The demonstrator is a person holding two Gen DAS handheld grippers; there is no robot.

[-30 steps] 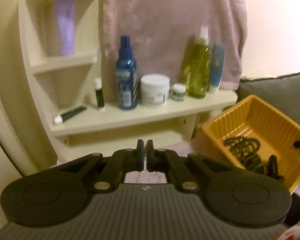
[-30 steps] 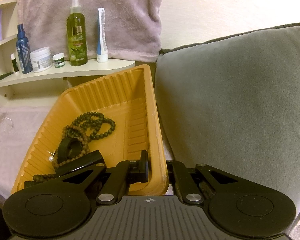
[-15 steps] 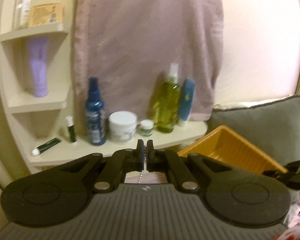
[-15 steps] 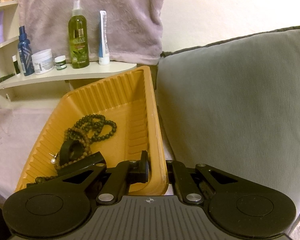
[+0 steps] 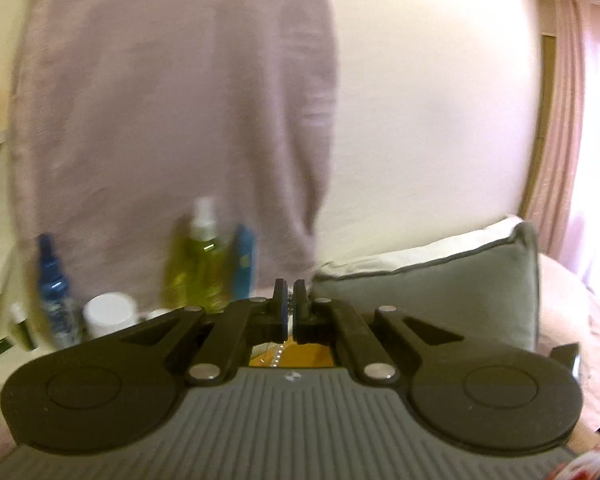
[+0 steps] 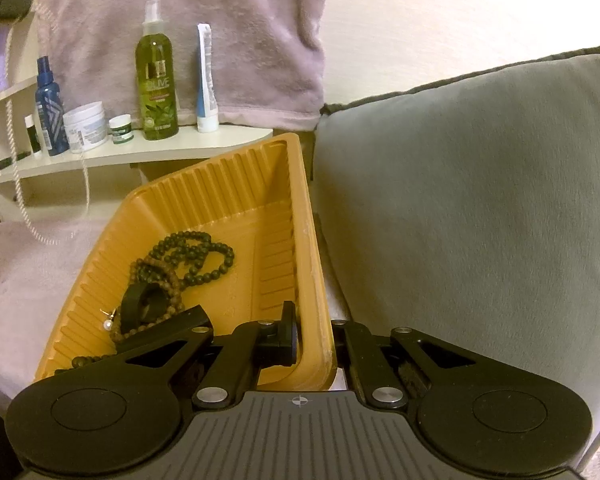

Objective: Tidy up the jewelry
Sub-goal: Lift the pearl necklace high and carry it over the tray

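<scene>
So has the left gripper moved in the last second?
Yes. The left gripper has risen: the green spray bottle on the shelf sits lower in its view, and the orange tray is now beneath it.

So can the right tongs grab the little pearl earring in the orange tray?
Probably not right now. The right tongs are clamped on the orange tray wall, so they're busy. The pearl earring lies uncovered inside, but they'd have to let go first.
</scene>
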